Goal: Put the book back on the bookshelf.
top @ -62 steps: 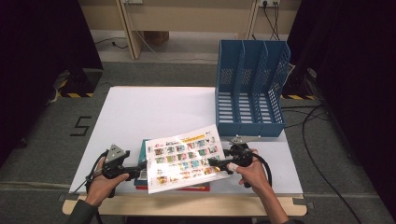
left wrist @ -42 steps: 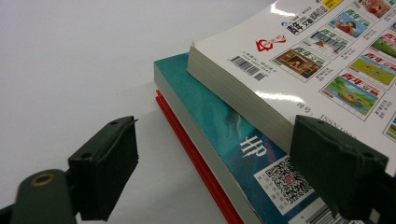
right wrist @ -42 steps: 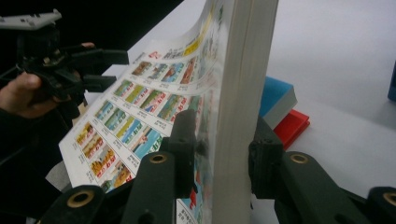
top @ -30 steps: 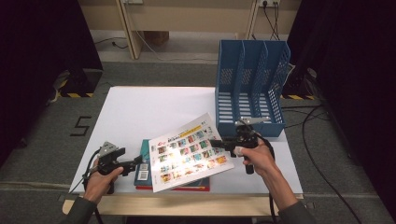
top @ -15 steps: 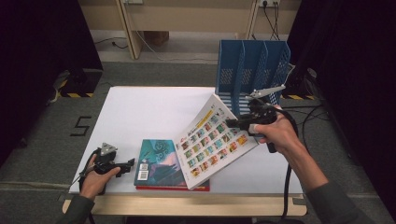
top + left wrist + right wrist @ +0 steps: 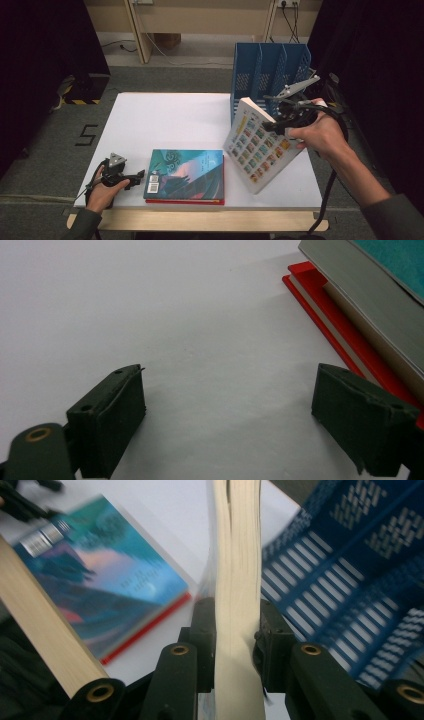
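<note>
The right hand-held gripper (image 6: 276,125) is clamping a sticker-patterned book (image 6: 257,147) by its edge, and the right gripper view is showing both black jaws pressing on the cream page block (image 6: 236,595) from either side. The person's right hand (image 6: 320,132) is holding this gripper up above the right part of the desk (image 6: 165,117), so the book is hanging tilted in the air, its cover of small coloured squares facing the camera and its lower corner pointing down toward the desk's front edge. Just behind the book and the gripper, the blue file rack (image 6: 267,70) is standing upright at the far right of the desk, its slotted wall (image 6: 350,580) showing blurred beside the pages in the right gripper view.

The left hand-held gripper (image 6: 137,176) is resting low at the desk's near left corner, held by the left hand (image 6: 102,187). Its jaws are standing apart with nothing between them, only bare white desk. Just beside it, a teal-covered book (image 6: 185,172) is lying flat on top of a red book (image 6: 185,201); the left gripper view is showing their stacked edges (image 6: 360,320) close to one jaw, not touching it.
</note>
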Action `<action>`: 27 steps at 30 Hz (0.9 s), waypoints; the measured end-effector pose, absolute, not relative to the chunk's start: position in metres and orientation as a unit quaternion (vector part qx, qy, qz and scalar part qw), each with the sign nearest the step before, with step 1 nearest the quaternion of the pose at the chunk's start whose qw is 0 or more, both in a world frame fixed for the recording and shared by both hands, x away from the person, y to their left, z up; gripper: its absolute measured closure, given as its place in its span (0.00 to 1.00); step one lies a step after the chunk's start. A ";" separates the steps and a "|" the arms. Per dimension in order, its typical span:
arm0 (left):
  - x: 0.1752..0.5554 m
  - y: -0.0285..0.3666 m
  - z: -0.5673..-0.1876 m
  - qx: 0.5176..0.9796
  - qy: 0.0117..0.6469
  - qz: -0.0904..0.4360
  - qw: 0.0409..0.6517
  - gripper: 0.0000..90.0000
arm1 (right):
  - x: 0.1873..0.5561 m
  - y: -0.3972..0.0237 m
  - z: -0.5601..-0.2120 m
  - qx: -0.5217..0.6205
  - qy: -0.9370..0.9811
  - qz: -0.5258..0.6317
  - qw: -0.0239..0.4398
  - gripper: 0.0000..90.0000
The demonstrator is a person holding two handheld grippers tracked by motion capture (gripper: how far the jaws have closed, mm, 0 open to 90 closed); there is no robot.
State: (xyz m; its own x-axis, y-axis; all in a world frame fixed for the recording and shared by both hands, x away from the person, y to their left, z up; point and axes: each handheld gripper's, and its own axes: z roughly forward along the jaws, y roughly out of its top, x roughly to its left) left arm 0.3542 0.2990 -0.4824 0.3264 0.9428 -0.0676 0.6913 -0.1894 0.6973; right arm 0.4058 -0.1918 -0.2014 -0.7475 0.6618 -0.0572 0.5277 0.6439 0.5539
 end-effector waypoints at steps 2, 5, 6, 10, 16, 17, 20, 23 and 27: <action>0.354 0.299 -0.482 0.746 0.548 0.193 0.326 0.14 | 0.404 -0.193 -0.203 0.332 0.903 0.237 0.137 0.82; 0.355 0.299 -0.483 0.746 0.547 0.193 0.326 0.13 | 0.405 -0.199 -0.209 0.336 0.906 0.211 0.144 0.82; 0.355 0.299 -0.483 0.746 0.547 0.193 0.325 0.13 | 0.406 -0.202 -0.214 0.340 0.906 0.209 0.140 0.82; 0.355 0.299 -0.483 0.747 0.547 0.194 0.325 0.13 | 0.404 -0.211 -0.217 0.350 0.901 0.224 0.127 0.82; 0.355 0.299 -0.483 0.747 0.547 0.194 0.325 0.13 | 0.404 -0.220 -0.222 0.364 0.893 0.242 0.110 0.81; 0.355 0.299 -0.483 0.747 0.547 0.194 0.325 0.13 | 0.404 -0.222 -0.222 0.371 0.890 0.243 0.107 0.81; 0.355 0.299 -0.483 0.746 0.547 0.195 0.326 0.13 | 0.406 -0.225 -0.223 0.383 0.884 0.249 0.097 0.80; 0.355 0.299 -0.483 0.746 0.547 0.195 0.326 0.13 | 0.407 -0.223 -0.225 0.377 0.889 0.248 0.082 0.78; 0.355 0.299 -0.483 0.747 0.547 0.194 0.325 0.13 | 0.408 -0.218 -0.226 0.376 0.893 0.237 0.069 0.76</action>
State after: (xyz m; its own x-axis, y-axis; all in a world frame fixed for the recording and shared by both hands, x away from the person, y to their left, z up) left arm 0.3546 0.2985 -0.4829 0.3267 0.9429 -0.0655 0.6899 -0.1905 0.6984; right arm 0.4080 -0.2180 -0.2256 -0.7074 0.7047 0.0556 0.6395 0.6045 0.4750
